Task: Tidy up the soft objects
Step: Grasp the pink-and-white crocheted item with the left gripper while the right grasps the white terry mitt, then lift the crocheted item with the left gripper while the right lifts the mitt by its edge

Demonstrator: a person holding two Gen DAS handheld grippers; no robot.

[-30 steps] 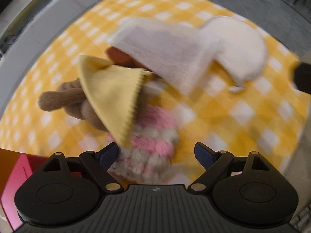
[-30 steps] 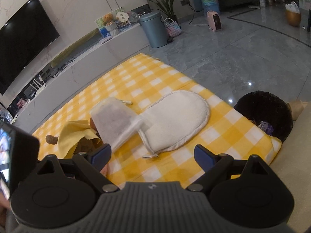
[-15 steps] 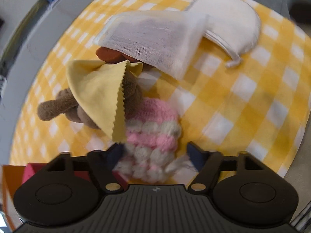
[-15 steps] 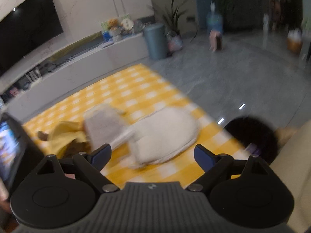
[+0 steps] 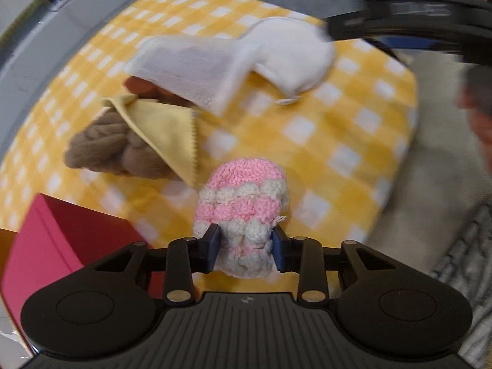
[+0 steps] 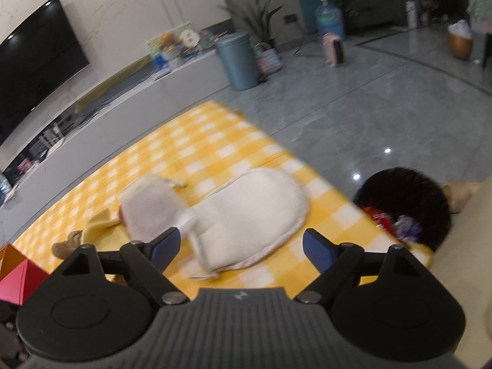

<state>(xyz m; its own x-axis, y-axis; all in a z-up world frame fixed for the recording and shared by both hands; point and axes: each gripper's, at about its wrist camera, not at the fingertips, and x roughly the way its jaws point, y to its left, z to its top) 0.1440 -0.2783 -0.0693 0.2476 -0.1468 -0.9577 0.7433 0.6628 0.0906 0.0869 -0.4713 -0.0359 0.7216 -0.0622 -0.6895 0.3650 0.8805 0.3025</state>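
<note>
Between the pads of the left tongs (image 5: pixel 246 250), whose jaws have just been closing, sits the pink-and-white knitted piece (image 5: pixel 243 203), pinched at its near end for lifting off the checked cloth (image 5: pixel 338 141); the red box (image 5: pixel 61 246) lies at 8 o'clock. Right tongs (image 6: pixel 243 246) stand wide and empty over the white mitt (image 6: pixel 255 218).

Checked cloth (image 5: pixel 323 141): spread over the table. On it: knitted piece (image 5: pixel 243 203) nearest; plush toy (image 5: pixel 101 150) to its left, under a folded cloth (image 5: pixel 166 135); mesh pouch (image 5: pixel 190 67) behind, overlapping the oval mitt (image 5: pixel 292 58) at right. Box (image 5: pixel 55 246) at left edge.
</note>
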